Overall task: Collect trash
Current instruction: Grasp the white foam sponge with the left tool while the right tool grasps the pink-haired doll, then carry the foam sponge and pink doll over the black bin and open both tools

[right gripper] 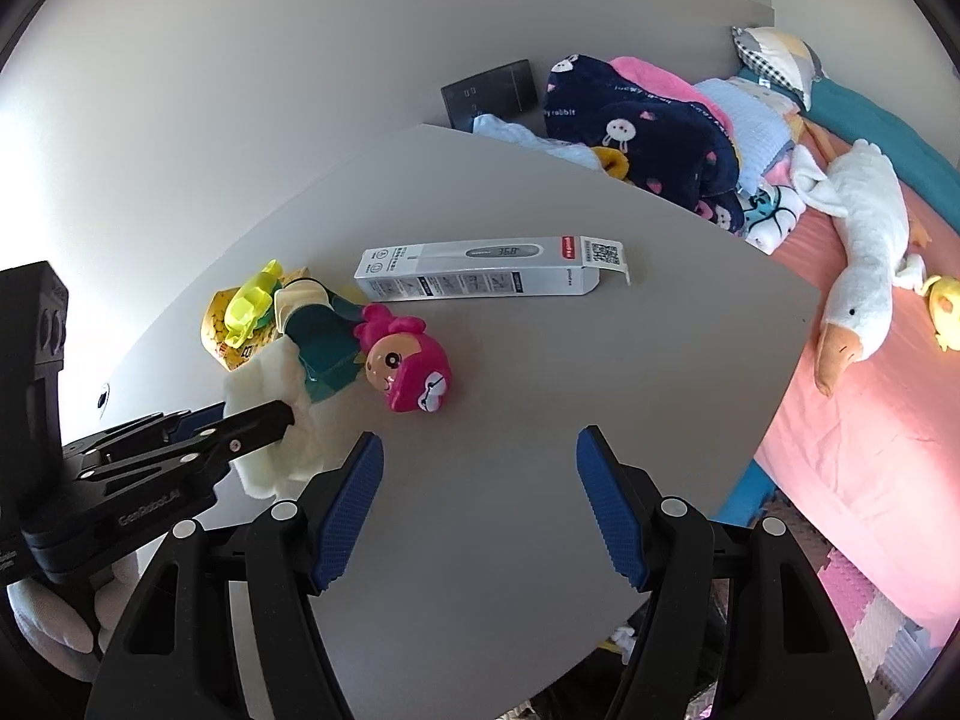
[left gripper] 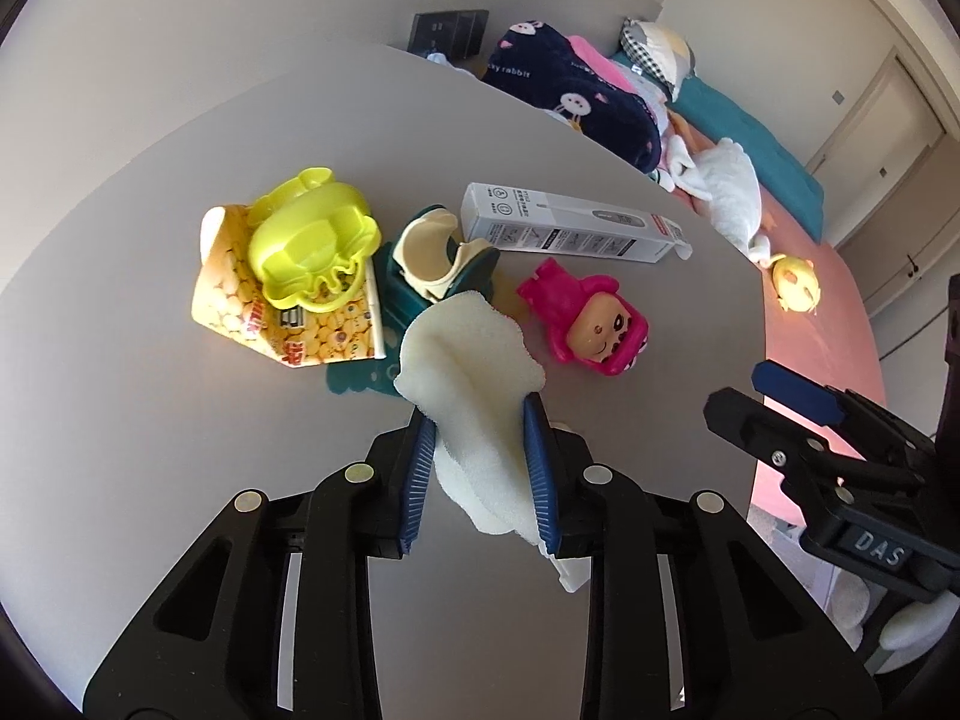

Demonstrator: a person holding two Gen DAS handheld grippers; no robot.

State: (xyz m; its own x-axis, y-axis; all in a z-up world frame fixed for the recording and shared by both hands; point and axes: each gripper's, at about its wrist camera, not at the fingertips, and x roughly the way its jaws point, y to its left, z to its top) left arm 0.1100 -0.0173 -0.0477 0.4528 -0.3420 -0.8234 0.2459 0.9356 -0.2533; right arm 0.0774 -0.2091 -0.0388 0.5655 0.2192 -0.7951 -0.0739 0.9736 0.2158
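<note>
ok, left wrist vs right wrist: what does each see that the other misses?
Only the left wrist: the foam sheet squarely between the left gripper pads, and the full top of the yellow snack box with the lime plastic mould on it.

Only the right wrist: the right gripper open over bare table, the whole white goose plush, and foam floor tiles.

Both: thermometer box, pink doll head, navy rabbit blanket, the bed.

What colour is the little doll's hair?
Bright pink doll, clearest in the right wrist view.
</note>
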